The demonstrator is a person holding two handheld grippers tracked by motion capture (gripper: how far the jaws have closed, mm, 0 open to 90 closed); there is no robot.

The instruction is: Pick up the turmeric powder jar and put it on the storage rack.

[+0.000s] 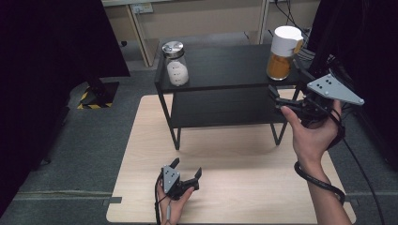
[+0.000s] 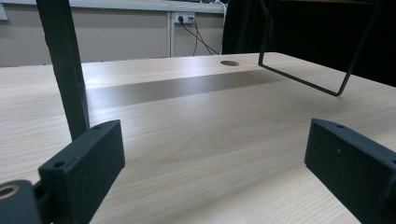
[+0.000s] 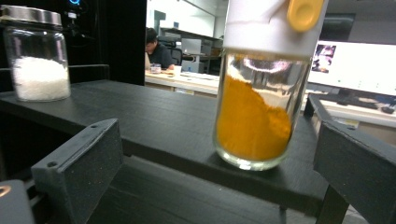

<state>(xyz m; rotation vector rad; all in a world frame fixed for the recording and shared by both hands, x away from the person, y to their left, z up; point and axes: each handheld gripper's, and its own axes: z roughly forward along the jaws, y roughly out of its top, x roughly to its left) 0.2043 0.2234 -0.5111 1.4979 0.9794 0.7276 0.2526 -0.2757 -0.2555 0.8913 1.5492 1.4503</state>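
Right now my right gripper (image 1: 285,99) is up by the black shelf (image 1: 225,70), and its jaws are wide apart with nothing between them. It points at the jar of yellow powder (image 3: 254,109), which stands upright at the right end of the top board, close to the front edge. That edge is what worries me. If I push in too low, a jaw could hit the board and shake the shelf. If I come in crooked, one jaw could bump the glass and slide the jar off the side, and it might tip since its big white lid (image 1: 287,40) makes it top-heavy, I think. In the right gripper view the jar sits between the two jaws but farther back, not touching either one. The jar of white grains (image 1: 176,65) stands well apart at the other end. My left gripper (image 1: 187,170) waits low over the wooden table (image 1: 141,140), jaws apart too, holding nothing.
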